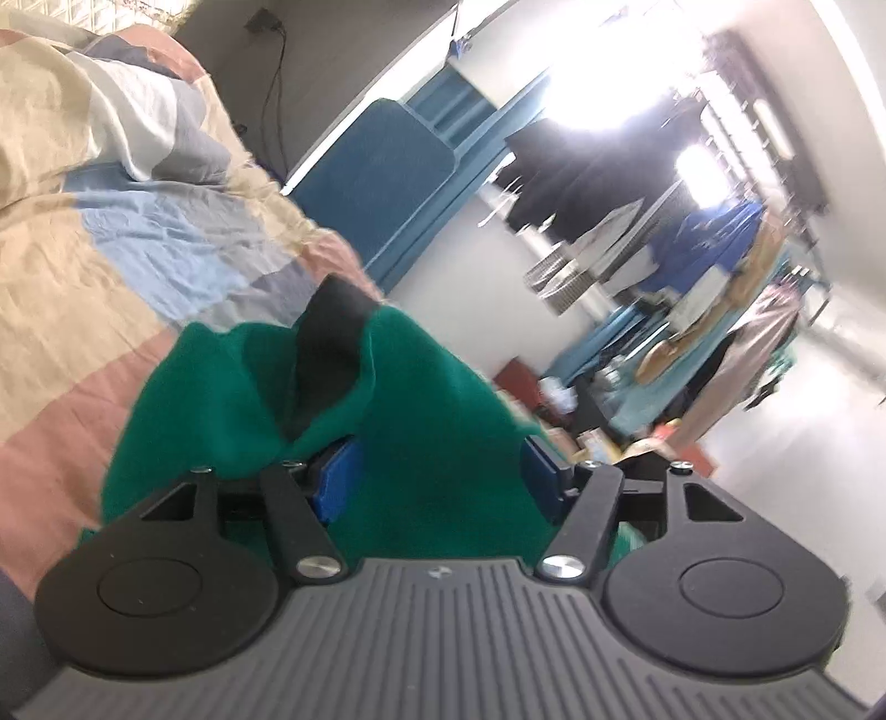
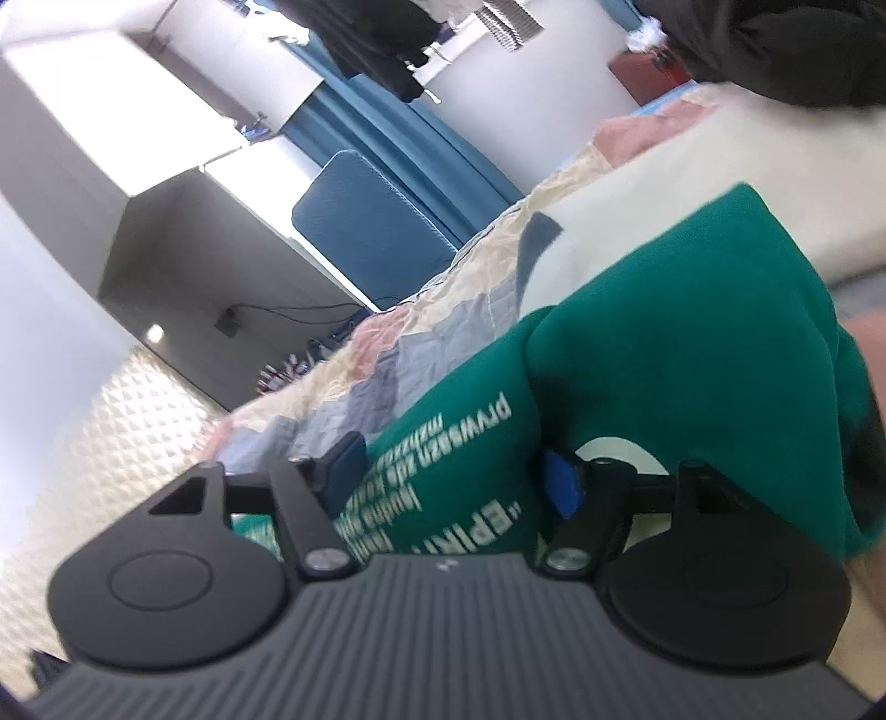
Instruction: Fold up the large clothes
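Note:
A green sweatshirt (image 1: 432,437) with a black collar or cuff (image 1: 329,343) fills the middle of the left wrist view, bunched between the blue pads (image 1: 338,482) of my left gripper (image 1: 437,476), which is shut on it above the bed. In the right wrist view the same green sweatshirt (image 2: 664,354), with white printed lettering (image 2: 459,448), lies between the blue pads (image 2: 565,487) of my right gripper (image 2: 454,482), which is shut on it. Both views are tilted and blurred.
A patchwork bedspread (image 1: 111,232) in beige, blue and pink covers the bed (image 2: 387,343). A blue padded chair (image 1: 382,177) stands by the bed (image 2: 365,232). A rack of hanging clothes (image 1: 692,266) is at the far right. A dark garment (image 2: 775,50) lies on the bed's far end.

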A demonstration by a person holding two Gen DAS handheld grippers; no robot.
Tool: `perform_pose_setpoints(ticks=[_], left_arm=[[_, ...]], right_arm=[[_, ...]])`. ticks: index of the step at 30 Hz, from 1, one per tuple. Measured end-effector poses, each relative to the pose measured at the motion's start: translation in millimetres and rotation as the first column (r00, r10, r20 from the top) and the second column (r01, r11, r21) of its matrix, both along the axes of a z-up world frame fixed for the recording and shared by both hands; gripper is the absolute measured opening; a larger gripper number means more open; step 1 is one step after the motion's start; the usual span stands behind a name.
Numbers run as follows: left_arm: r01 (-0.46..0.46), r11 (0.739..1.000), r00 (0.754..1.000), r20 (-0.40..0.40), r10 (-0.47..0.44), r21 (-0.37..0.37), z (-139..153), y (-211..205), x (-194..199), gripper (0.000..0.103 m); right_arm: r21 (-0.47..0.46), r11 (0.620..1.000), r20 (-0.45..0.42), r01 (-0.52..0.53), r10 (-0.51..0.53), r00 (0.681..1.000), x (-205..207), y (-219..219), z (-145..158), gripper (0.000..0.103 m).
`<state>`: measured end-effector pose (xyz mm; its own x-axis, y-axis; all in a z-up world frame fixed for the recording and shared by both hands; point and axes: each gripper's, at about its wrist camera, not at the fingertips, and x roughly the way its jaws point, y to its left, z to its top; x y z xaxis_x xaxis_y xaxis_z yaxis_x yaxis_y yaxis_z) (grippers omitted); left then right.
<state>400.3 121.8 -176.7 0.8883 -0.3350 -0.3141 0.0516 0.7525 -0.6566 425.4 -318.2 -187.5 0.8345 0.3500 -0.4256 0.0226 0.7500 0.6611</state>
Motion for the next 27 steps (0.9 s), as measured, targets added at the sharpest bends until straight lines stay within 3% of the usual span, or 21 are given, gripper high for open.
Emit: perform_pose_setpoints(ticks=[6, 10, 16, 23, 27], left_arm=[[-0.002, 0.996, 0.993, -0.121, 0.012, 0.085, -48, -1, 46, 0.068], [0.008, 0.993, 0.993, -0.117, 0.007, 0.121, -59, -1, 57, 0.068], [0.016, 0.985, 0.994, -0.108, 0.003, 0.171, -51, -8, 49, 0.069], [0.013, 0.963, 0.998, -0.070, 0.006, 0.268, -24, -23, 18, 0.069], [0.018, 0.948, 0.999, -0.036, -0.007, 0.317, -11, -34, -5, 0.069]], right_arm=[[-0.186, 0.981, 0.007, -0.051, 0.054, 0.999, 34, 18, -28, 0.068], [-0.242, 0.968, 0.011, -0.066, 0.071, 0.997, 43, 23, -37, 0.068], [-0.271, 0.960, 0.011, -0.076, 0.082, 0.997, 38, 26, -33, 0.068], [-0.349, 0.935, 0.056, -0.064, 0.089, 0.994, 7, 40, -7, 0.069], [-0.422, 0.902, 0.074, -0.096, 0.140, 0.987, -14, 55, 7, 0.069]])
